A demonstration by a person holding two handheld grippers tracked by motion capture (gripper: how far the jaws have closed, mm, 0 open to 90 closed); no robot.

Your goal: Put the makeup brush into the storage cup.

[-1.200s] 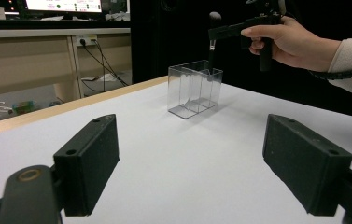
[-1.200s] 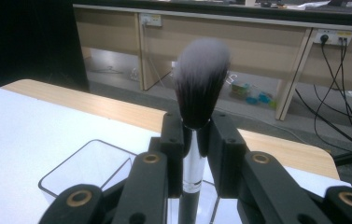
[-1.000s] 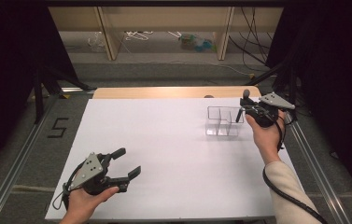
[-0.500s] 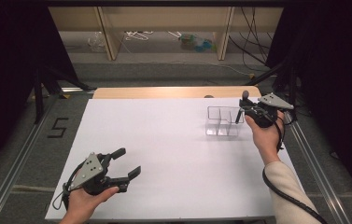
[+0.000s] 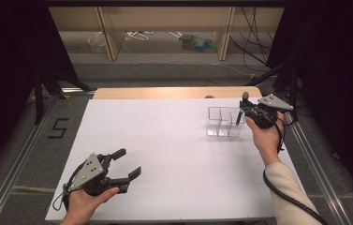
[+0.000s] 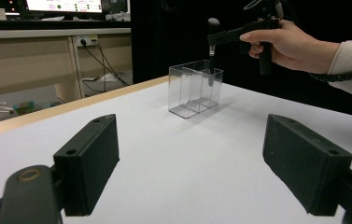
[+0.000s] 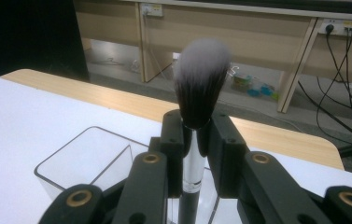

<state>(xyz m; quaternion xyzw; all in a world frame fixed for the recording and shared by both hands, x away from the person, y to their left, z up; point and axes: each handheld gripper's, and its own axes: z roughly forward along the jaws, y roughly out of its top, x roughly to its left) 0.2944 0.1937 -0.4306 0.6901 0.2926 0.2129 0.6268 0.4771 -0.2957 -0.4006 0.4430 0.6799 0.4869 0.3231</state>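
Note:
A makeup brush (image 7: pixel 201 79) with dark, white-tipped bristles stands upright, and my right gripper (image 7: pixel 194 135) is shut on its silver ferrule. In the high view the right gripper (image 5: pixel 243 108) holds the brush (image 5: pixel 245 97) over the right end of a clear divided box (image 5: pixel 221 124). The handle's lower end dips into the box's rightmost compartment. The left gripper view has the box (image 6: pixel 194 88) and the brush (image 6: pixel 212 25) far off. My left gripper (image 5: pixel 128 162) rests at the table's near left, open, with nothing between its pads (image 6: pixel 89 158).
The white table top (image 5: pixel 174 140) ends in a wooden strip (image 5: pixel 174 92) at the far side. Beyond it stand low shelves with cables and small items (image 5: pixel 197 42). A "5" marks the floor (image 5: pixel 58 127) at the left. Metal rails run along both table sides.

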